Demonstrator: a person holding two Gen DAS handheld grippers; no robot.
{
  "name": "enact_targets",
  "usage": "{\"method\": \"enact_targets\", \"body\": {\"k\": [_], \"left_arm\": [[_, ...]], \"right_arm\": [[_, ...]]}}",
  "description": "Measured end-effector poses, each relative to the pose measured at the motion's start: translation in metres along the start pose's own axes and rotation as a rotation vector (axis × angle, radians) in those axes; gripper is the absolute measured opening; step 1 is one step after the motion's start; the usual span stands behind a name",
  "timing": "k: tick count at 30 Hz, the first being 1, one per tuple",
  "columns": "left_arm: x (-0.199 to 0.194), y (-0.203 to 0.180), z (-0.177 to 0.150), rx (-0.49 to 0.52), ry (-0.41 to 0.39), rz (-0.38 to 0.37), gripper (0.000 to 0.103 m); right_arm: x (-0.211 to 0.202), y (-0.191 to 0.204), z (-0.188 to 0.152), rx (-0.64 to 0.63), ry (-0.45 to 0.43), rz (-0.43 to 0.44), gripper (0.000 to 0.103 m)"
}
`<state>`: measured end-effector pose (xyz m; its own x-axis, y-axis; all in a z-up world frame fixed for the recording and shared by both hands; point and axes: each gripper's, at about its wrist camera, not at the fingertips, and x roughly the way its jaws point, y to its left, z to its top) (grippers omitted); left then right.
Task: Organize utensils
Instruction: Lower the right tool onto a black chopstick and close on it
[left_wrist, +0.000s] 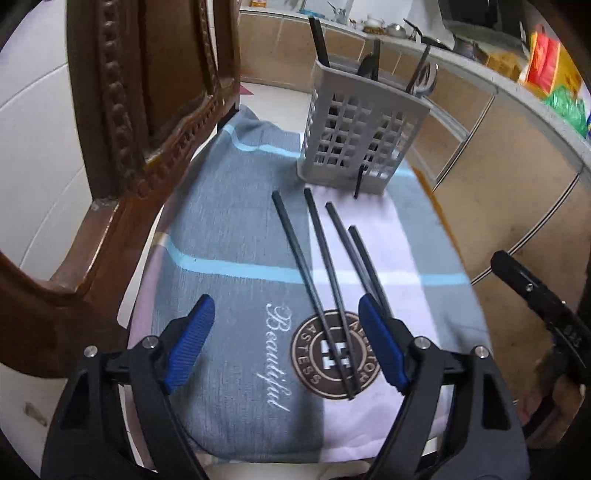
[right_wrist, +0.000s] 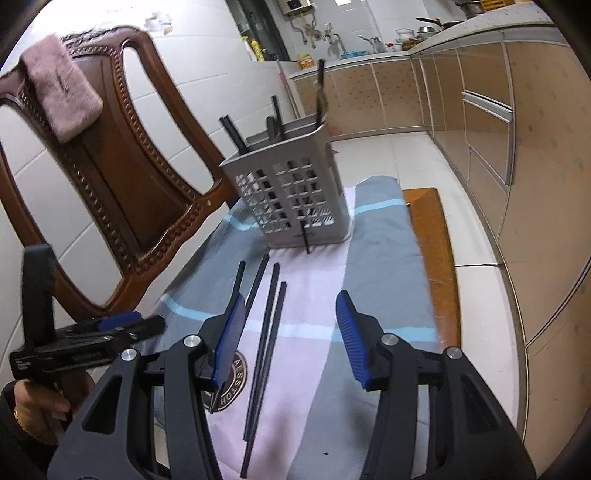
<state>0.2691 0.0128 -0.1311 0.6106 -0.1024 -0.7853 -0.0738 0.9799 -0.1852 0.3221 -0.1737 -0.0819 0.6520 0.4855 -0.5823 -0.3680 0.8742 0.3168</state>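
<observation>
Four black chopsticks (left_wrist: 325, 266) lie loose on the cloth (left_wrist: 229, 236), fanned out just in front of the grey perforated utensil holder (left_wrist: 358, 140); a fifth short black piece (left_wrist: 357, 182) leans against the holder's base, and whether it pokes out through a slot cannot be told. Inside the holder stand several dark-handled utensils, among them upright chopsticks (left_wrist: 319, 40) and what appears to be a spoon (left_wrist: 424, 79); the task is judged partly complete, with the four loose sticks remaining to be stowed.

Gripper states: the left gripper (left_wrist: 284, 341) has its blue pads spread wide, nothing between them gripped, though the near ends of two chopsticks lie on the cloth below the gap; the right gripper (right_wrist: 291, 339) stands about half open, empty, above the lower ends of the same sticks (right_wrist: 266, 332). Neither pad set presses on anything.

Surface: a grey, lilac and pale-blue striped cloth bearing script lettering and a round brown emblem (left_wrist: 334, 354), spread over a wooden seat whose edge (right_wrist: 432, 236) shows at one side; a carved wooden chair back (right_wrist: 122, 177) rises behind, with a pink fluffy cloth (right_wrist: 61, 92) draped on its top rail.

Room: a kitchen with white tiled floor and walls, tan cabinet fronts (right_wrist: 480, 129), and a cluttered countertop (left_wrist: 399, 31).
</observation>
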Motion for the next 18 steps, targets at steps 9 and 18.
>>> {"method": "enact_targets", "body": {"k": [9, 18], "left_arm": [[0.004, -0.005, 0.002, 0.032, -0.004, 0.029, 0.08], [0.009, -0.004, 0.006, 0.021, 0.008, 0.034, 0.08]], "right_arm": [[0.012, 0.006, -0.007, -0.012, 0.029, -0.013, 0.051], [0.014, 0.002, -0.01, -0.009, 0.04, -0.021, 0.051]]}}
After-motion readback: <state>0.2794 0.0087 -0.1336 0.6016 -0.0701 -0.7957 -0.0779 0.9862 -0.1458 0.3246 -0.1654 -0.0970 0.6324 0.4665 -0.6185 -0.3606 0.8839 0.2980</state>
